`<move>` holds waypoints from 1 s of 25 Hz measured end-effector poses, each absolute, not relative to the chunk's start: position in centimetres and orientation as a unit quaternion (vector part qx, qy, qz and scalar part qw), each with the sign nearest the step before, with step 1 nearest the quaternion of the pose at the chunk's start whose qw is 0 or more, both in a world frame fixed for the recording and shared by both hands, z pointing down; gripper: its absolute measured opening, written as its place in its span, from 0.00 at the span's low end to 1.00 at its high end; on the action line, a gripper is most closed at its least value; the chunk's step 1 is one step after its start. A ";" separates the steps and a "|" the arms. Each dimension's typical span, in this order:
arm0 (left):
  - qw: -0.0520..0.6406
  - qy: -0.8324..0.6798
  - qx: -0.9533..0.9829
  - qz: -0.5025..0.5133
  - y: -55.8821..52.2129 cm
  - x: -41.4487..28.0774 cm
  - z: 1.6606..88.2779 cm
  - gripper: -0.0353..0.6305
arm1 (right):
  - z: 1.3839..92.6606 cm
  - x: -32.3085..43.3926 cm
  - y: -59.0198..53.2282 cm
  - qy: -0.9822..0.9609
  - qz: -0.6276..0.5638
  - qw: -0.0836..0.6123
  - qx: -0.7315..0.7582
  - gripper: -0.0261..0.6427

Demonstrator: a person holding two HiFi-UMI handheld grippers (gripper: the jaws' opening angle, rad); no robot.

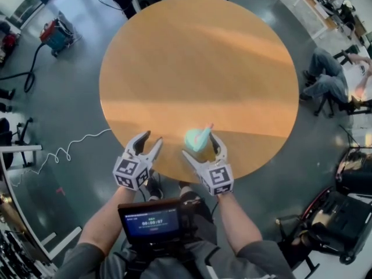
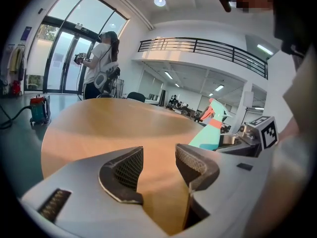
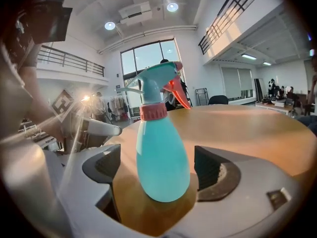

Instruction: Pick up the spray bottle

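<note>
A teal spray bottle (image 1: 197, 138) with a red collar and trigger stands upright on the round wooden table (image 1: 197, 57), near its front edge. My right gripper (image 1: 199, 144) is open with the bottle (image 3: 161, 157) between its jaws; a thin gap shows on each side, so neither pad presses on it. Just left of it, my left gripper (image 1: 150, 138) is open over the table edge with nothing between its fingers (image 2: 124, 170). In the left gripper view the bottle (image 2: 213, 130) shows at the right, beside the right gripper's marker cube (image 2: 267, 130).
A screen device (image 1: 152, 221) hangs at the person's chest. On the floor are a red vacuum cleaner (image 1: 56, 35) at the far left and a white cable (image 1: 64, 153). A seated person (image 1: 325, 74) is at the right; another person (image 2: 101, 66) stands beyond the table.
</note>
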State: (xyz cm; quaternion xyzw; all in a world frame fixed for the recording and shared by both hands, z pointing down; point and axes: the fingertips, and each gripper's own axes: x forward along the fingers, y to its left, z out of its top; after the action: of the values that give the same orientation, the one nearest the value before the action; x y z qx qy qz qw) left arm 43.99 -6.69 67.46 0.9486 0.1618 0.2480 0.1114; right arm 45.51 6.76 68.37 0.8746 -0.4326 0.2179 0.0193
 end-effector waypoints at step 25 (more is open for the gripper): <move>0.104 0.146 0.946 0.268 -6.7 44.9 69.4 0.32 | 70.0 47.5 4.5 -0.438 0.226 0.058 0.868 0.67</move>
State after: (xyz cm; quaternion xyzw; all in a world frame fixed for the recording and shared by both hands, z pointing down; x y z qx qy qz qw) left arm 44.93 -6.67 69.36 0.9464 0.1465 0.2684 0.1038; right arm 47.47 4.46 70.02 0.8680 -0.4381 0.2262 0.0581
